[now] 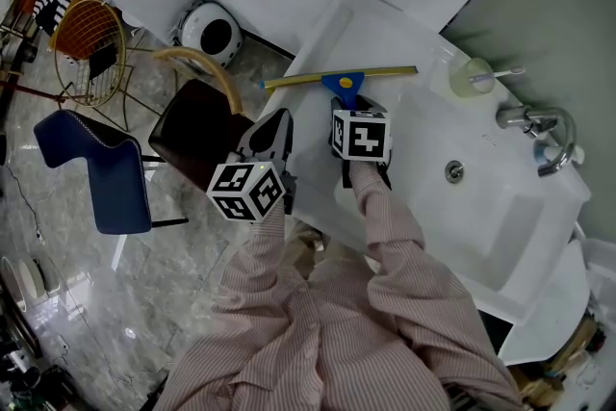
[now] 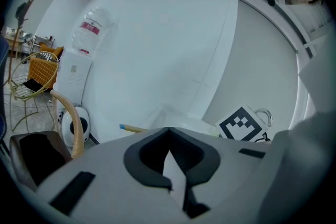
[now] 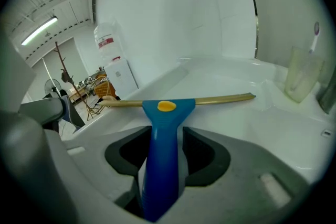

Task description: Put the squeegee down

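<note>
The squeegee [image 1: 339, 78] has a blue handle and a long yellowish blade. It lies across the back left rim of the white sink [image 1: 404, 38]. In the right gripper view its blade [image 3: 220, 99] rests flat on the rim and the blue handle [image 3: 164, 144] runs back between my jaws. My right gripper [image 1: 354, 107] is open: the handle lies between the pads with a slim gap at its side. My left gripper [image 1: 275, 124] hovers left of the sink edge, shut and empty, its tips meeting [image 2: 169, 129]. The blade's blue end [image 2: 129, 127] shows there too.
A pale cup with a toothbrush [image 1: 474, 76] stands at the sink's back edge, beside a chrome faucet [image 1: 537, 125]; the drain [image 1: 454, 171] is in the basin. On the floor to the left are a brown chair [image 1: 197, 125], a blue chair [image 1: 108, 170] and a wire chair [image 1: 85, 43].
</note>
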{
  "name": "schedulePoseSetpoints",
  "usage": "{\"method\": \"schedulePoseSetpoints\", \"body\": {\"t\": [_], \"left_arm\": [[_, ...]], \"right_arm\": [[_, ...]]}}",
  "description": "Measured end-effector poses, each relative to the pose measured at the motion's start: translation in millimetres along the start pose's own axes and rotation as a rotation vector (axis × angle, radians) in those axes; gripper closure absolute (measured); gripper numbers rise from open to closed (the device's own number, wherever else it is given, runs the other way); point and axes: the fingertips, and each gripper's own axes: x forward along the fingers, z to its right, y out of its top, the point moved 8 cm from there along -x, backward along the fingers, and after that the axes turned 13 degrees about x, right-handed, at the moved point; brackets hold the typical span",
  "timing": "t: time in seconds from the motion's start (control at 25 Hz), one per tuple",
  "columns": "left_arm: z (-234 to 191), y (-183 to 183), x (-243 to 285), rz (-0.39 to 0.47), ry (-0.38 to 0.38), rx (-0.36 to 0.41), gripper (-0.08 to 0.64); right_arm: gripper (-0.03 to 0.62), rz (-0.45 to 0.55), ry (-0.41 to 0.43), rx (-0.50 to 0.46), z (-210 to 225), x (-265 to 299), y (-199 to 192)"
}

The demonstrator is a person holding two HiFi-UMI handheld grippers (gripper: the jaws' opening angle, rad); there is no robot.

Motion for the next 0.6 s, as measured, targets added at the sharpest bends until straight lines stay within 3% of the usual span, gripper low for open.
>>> {"method": "schedulePoseSetpoints", "body": {"t": [0.24, 0.6], "left_arm": [[4, 2, -2, 0.006, -0.010, 0.007, 0.561], [16, 12, -14, 0.018, -0.041, 0.034, 0.561]], "right_arm": [[0.425, 0.027, 0.026, 0.007, -2, -9, 1], [0.425, 0.149, 0.049, 0.013, -8, -45, 8]]}}
